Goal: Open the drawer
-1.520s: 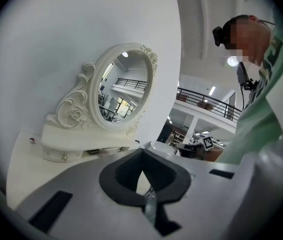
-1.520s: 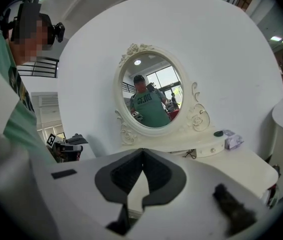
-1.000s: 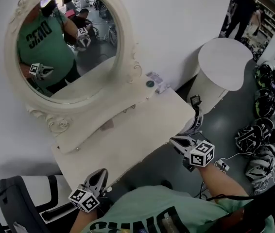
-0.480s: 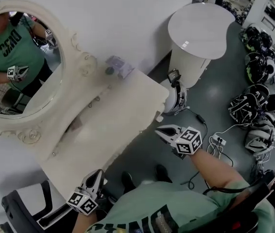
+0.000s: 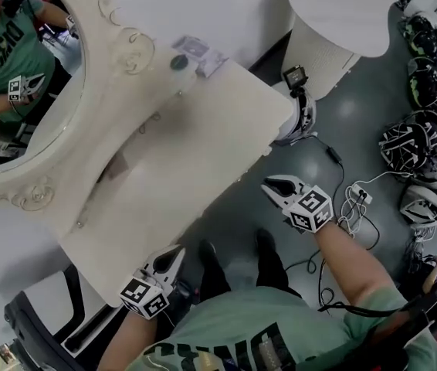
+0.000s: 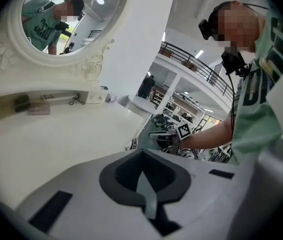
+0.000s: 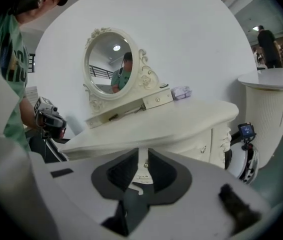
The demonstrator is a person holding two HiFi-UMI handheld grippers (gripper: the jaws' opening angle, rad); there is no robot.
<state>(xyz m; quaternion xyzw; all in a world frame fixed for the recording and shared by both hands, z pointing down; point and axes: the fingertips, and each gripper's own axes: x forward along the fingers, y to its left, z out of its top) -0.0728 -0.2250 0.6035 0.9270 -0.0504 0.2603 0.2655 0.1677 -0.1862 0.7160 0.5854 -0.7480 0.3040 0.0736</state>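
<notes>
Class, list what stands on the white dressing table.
An oval mirror on a shelf unit, a lilac packet and a dark round thing at the back corner. Items in the shelf recess are too blurred to name; behind the mirror is hidden.

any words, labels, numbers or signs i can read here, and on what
Nothing reads clearly.
Shirt: big dark letters, folded and cut off, not surely readable.
Mirror: same print reversed, blurred.
Small box on the dresser: print too small.
Left tool and right tool, its empty jaws opening: marker squares, no words.
</notes>
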